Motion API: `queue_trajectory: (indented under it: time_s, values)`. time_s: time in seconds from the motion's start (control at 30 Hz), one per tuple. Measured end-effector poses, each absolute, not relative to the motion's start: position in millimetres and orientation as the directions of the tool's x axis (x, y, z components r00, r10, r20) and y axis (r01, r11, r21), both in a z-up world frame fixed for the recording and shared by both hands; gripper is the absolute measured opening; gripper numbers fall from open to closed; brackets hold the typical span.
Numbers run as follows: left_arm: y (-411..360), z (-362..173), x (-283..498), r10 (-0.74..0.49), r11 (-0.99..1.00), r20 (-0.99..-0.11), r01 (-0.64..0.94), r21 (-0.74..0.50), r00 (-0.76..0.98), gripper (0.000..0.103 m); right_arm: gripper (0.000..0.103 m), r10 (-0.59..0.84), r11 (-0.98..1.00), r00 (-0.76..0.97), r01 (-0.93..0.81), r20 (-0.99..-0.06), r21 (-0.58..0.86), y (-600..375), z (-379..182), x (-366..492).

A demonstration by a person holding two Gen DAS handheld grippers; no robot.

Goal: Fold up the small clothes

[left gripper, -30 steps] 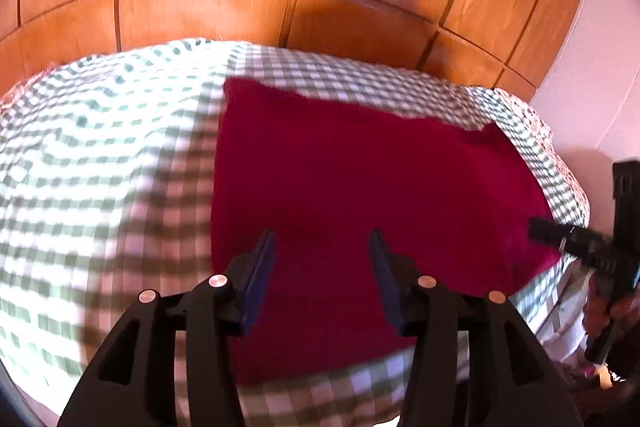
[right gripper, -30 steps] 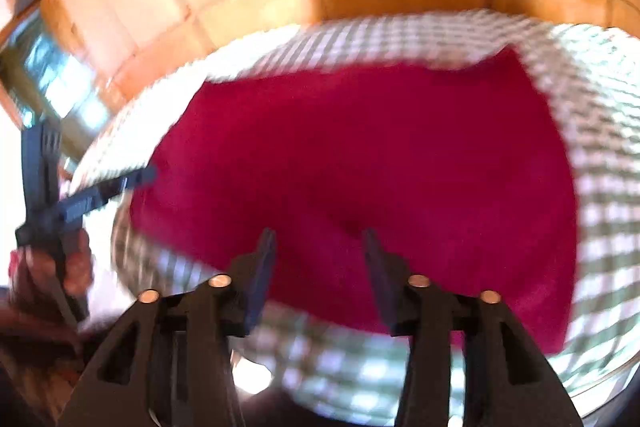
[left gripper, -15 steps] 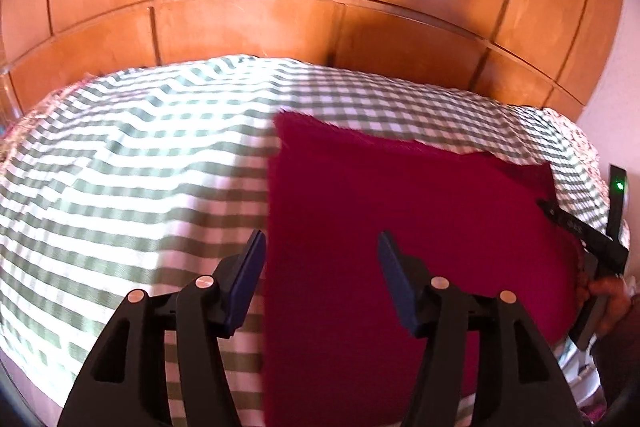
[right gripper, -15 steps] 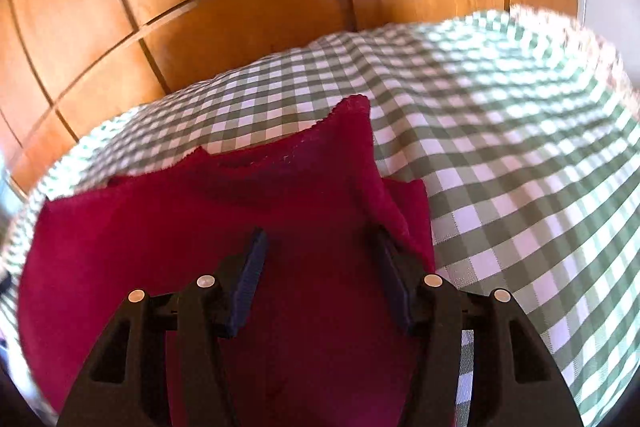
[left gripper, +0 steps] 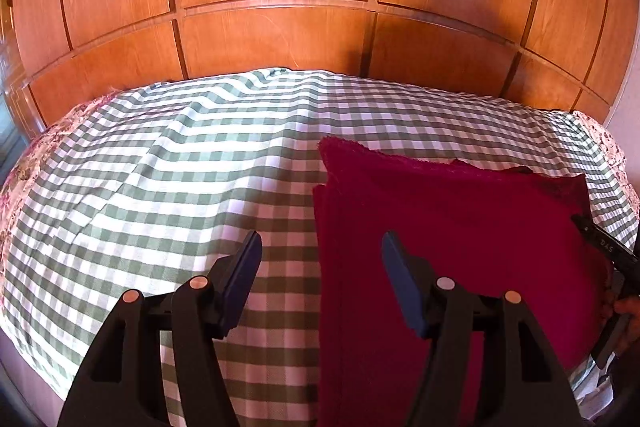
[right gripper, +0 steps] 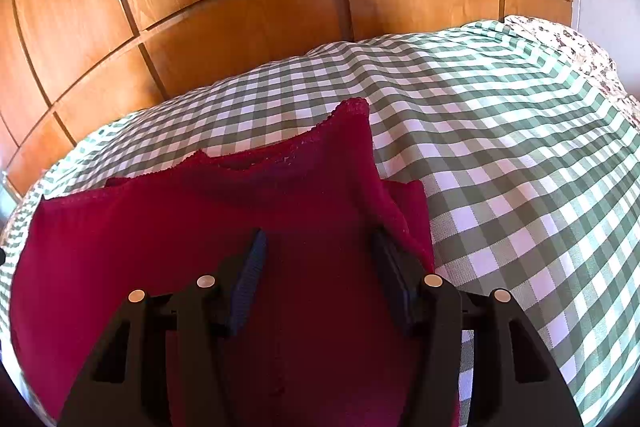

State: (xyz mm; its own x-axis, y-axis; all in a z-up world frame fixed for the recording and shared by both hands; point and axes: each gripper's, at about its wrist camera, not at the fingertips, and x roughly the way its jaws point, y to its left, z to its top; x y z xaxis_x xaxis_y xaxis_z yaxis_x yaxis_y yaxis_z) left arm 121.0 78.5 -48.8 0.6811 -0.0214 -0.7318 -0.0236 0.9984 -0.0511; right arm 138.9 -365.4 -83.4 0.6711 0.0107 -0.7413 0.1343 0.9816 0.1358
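One soft, light crimson knit garment [left gripper: 452,251] is spread on green-checked cloth [left gripper: 180,179], best pinched at the scalloped corner, upper centre. Left gripper [left gripper: 321,277] is opening, empty; right gripper [right gripper: 316,273] is parted over fabric, nothing pinched.

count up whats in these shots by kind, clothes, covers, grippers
red garment: 1
green-and-white checked cover: 1
floral bedding showing at the edges under the cover: 1
grippers: 2, the left gripper with jaws opening and nothing between them, and the right gripper over the garment
total: 5
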Motion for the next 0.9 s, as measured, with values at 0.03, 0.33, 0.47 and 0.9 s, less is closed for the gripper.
queue_trajectory:
  time_s: [0.03,0.33,0.47,0.9]
  values:
    - [79,-48,123,-0.020,0.998,-0.733,-0.023,-0.050,0.680,0.062,0.054,0.011,0.981,0.671,0.135,-0.741,0.137,-365,-83,139]
    - [94,-57,150,-0.074,0.993,-0.768,-0.027,-0.117,0.637,0.066,0.068,0.040,0.982,0.638,0.118,-0.769,0.149,-365,-56,143]
    - [100,-67,167,-0.150,0.981,-0.776,-0.007,-0.195,0.613,0.064,0.068,-0.013,0.976,0.687,0.167,-0.727,0.141,-380,-30,144]
    - [91,-82,200,-0.349,0.912,-0.738,0.026,-0.410,0.577,0.007,0.006,-0.040,0.989,0.634,0.136,-0.773,0.060,-384,-47,167]
